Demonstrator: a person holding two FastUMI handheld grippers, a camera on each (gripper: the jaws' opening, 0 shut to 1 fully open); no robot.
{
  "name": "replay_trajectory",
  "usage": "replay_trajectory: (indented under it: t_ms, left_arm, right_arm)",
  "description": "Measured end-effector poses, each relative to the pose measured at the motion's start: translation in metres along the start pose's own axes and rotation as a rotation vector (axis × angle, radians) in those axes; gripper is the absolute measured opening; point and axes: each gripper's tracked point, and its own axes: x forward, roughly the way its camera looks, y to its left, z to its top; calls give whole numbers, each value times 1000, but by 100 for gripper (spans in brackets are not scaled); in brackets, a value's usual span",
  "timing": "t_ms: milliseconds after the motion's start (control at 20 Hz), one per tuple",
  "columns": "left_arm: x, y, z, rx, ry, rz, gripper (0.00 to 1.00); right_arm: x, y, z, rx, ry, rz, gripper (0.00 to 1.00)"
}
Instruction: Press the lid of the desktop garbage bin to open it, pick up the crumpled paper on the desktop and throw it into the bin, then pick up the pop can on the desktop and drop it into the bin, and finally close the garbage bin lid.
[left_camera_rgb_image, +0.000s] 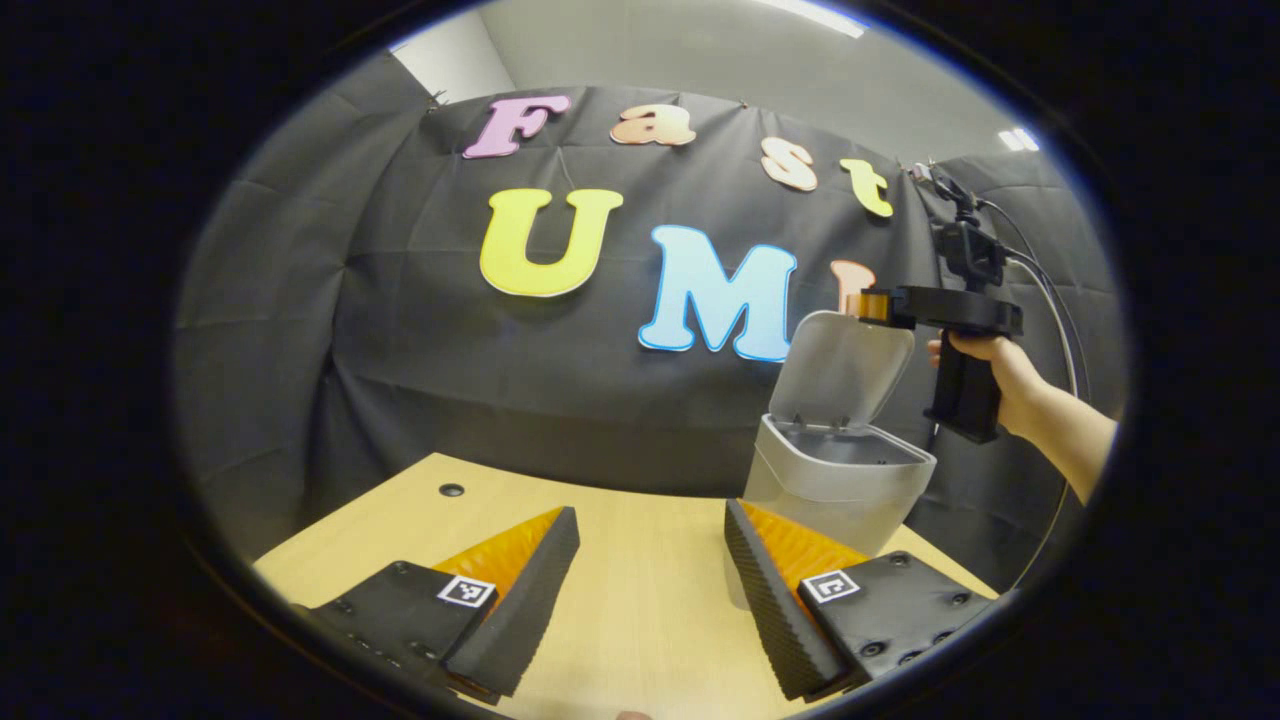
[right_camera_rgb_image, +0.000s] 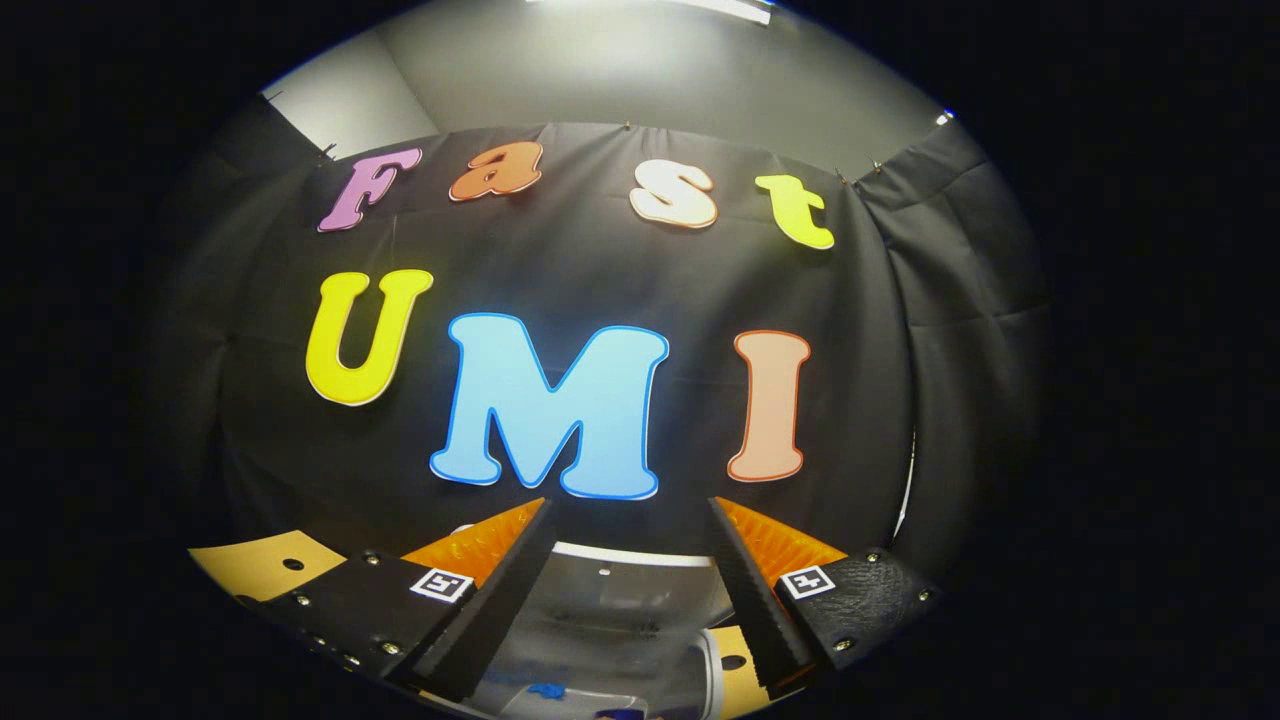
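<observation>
The grey desktop bin (left_camera_rgb_image: 835, 485) stands on the wooden table (left_camera_rgb_image: 640, 620) at the right, its lid (left_camera_rgb_image: 845, 365) swung up and open. My left gripper (left_camera_rgb_image: 652, 512) hovers low over the table, left of the bin, open with nothing between its fingers. A hand (left_camera_rgb_image: 1000, 375) holds my right gripper (left_camera_rgb_image: 878, 304) just beside the raised lid's top edge. In the right gripper view that gripper (right_camera_rgb_image: 630, 510) is open and empty, directly above the lid (right_camera_rgb_image: 620, 600). Something small and blue (right_camera_rgb_image: 545, 690) lies down in the bin.
The black cloth wall hangs close behind the bin and the table's far edge. A small round hole (left_camera_rgb_image: 451, 490) sits in the tabletop at the back left. A cable (left_camera_rgb_image: 1050, 290) trails from the right gripper.
</observation>
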Motion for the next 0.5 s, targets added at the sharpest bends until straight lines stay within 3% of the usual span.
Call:
replay_trajectory:
  t_ms: [150, 200, 250, 450, 500]
  left_arm:
    - [-8, 5, -6, 1, 6, 31, 91]
    - [-11, 7, -7, 3, 6, 42, 96]
    - [-14, 8, -8, 3, 4, 52, 90]
    - [-22, 15, -15, 12, 14, 84, 100]
    - [-25, 16, -15, 15, 13, 88, 96]
  right_arm:
    - [-17, 3, -9, -28, 7, 14, 100]
    - [-23, 4, -11, -32, 12, 17, 96]
    - [-27, 5, -14, -31, 15, 23, 96]
    - [-43, 8, -31, 44, 54, 51, 96]
    - [-45, 9, -36, 71, 68, 60, 96]
